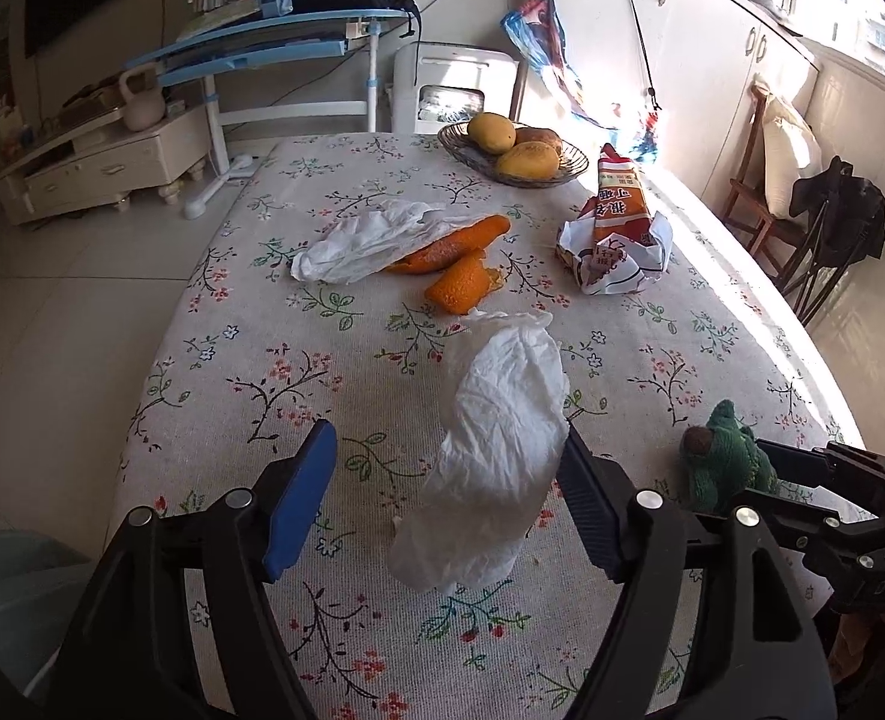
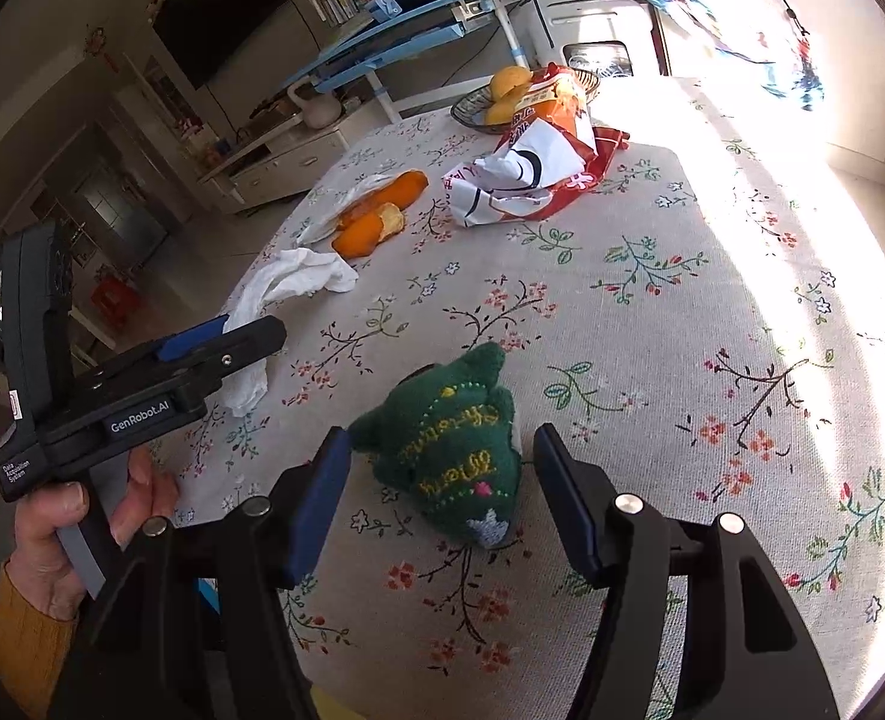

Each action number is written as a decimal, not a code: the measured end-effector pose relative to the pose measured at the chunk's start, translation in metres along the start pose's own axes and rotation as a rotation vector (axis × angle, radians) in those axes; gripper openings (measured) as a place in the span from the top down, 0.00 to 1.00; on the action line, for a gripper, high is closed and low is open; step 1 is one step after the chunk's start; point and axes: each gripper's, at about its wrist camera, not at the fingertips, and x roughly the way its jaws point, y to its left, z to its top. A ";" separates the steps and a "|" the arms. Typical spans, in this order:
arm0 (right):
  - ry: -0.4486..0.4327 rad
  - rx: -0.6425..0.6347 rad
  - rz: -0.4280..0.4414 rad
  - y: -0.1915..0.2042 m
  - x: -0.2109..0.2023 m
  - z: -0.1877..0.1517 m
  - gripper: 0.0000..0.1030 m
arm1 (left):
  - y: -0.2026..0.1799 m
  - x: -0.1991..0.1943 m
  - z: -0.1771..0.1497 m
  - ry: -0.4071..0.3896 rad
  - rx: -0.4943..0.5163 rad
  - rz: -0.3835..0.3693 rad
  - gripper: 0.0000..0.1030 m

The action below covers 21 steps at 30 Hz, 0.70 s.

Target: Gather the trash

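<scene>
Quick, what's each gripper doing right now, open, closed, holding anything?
Left gripper: open, tissue between its fingers, not pinched.
Right gripper: open, green knitted toy between its fingers, not gripped.

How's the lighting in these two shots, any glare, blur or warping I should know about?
Left wrist view: sunlight blows out the table's far right edge; the tissue between the left gripper's fingers looks slightly soft; fisheye bends the table edges. Right wrist view: a glare patch whitens the tablecloth at upper right, the room at left stays dim, and the green knitted toy is sharp.
</scene>
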 end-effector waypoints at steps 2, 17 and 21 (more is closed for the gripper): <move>0.002 -0.012 -0.011 0.002 0.001 0.000 0.40 | -0.003 0.000 -0.001 -0.003 0.019 0.005 0.34; 0.001 -0.065 -0.029 0.010 0.003 0.001 0.68 | -0.024 -0.005 -0.008 -0.022 0.145 0.017 0.88; -0.005 -0.080 -0.022 0.015 0.000 -0.002 0.68 | -0.021 -0.015 -0.010 -0.052 0.132 0.000 0.91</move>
